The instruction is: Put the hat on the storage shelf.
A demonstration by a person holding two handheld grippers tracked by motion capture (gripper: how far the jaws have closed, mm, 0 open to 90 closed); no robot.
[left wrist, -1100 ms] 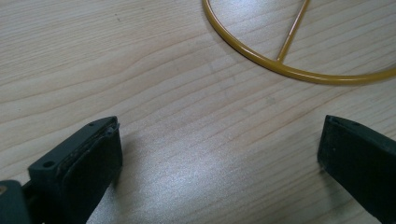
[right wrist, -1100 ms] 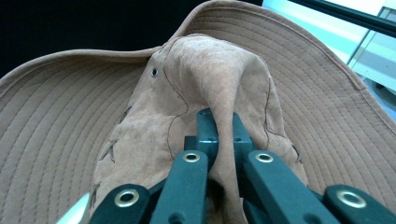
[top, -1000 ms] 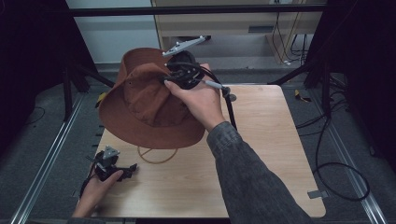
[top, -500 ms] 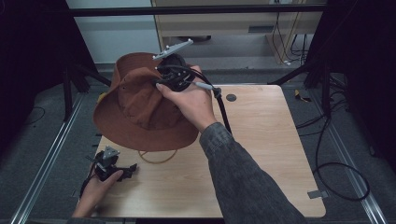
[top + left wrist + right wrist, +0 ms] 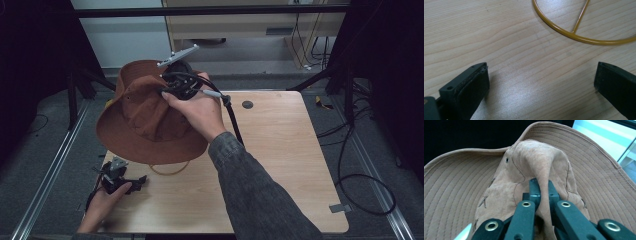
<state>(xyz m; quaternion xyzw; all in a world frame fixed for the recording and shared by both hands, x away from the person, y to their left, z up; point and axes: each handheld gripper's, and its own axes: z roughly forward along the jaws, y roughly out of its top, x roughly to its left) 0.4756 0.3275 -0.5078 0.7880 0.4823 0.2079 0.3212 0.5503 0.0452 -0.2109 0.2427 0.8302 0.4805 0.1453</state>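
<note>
We are pinching hat crown in right gripper, lifting it off table; left gripper resting, jaws apart.

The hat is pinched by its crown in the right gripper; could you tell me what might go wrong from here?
The right gripper holds only a fold of the hat crown, so the soft cloth may slip free. The hat's yellow cord loops on the table ahead of the open left gripper and could snag there.

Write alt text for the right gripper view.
The right gripper pinches a fold of the brown hat's crown between its black fingers. The stitched brim spreads wide behind it against a dark background.
</note>
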